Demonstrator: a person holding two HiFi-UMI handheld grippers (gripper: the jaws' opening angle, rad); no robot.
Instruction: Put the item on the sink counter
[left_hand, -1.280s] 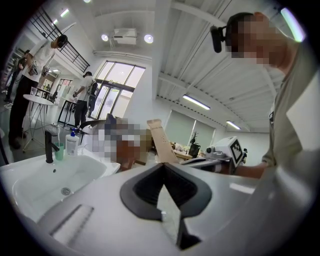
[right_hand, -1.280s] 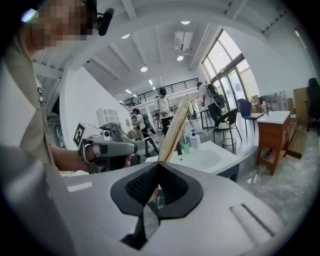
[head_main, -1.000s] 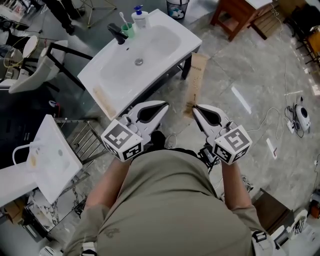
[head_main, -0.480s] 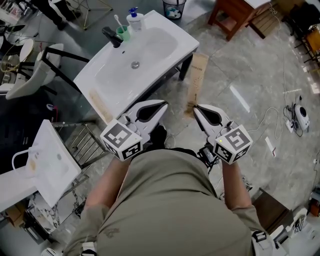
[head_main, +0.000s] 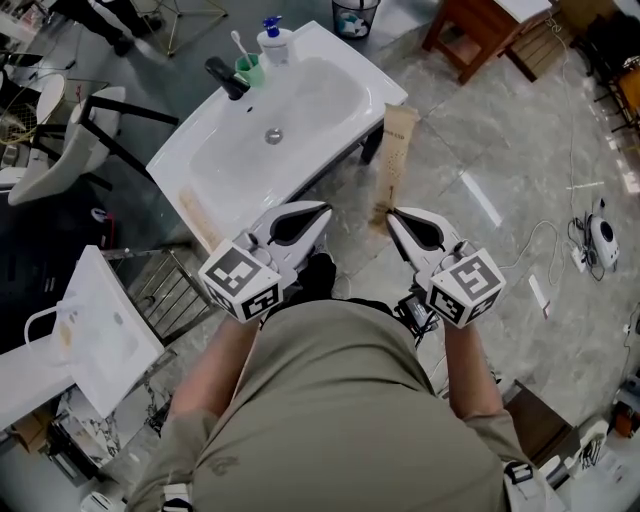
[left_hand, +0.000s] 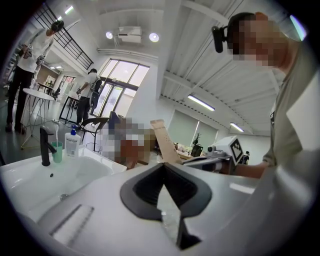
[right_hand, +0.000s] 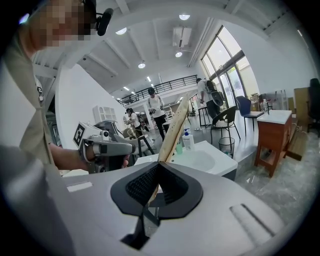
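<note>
A long tan cardboard strip (head_main: 391, 160) stands over the floor just right of the white sink counter (head_main: 345, 55). My right gripper (head_main: 390, 214) is shut on the strip's lower end. In the right gripper view the strip (right_hand: 173, 131) rises from between the closed jaws (right_hand: 159, 166) towards the sink (right_hand: 200, 159). My left gripper (head_main: 326, 208) is shut with nothing in it, at the counter's near edge. In the left gripper view its jaws (left_hand: 162, 165) point past the strip (left_hand: 164, 145) and the basin (left_hand: 60, 175).
On the counter's far edge stand a black faucet (head_main: 226, 76), a green cup with a toothbrush (head_main: 249, 66) and a soap bottle (head_main: 274, 38). A waste bin (head_main: 355, 14) and a wooden table (head_main: 478, 30) lie beyond. A second white basin (head_main: 105, 320) sits at left.
The head view has shifted slightly, so the sink sits a little differently in frame. Both grippers and the strip stay where they were.
</note>
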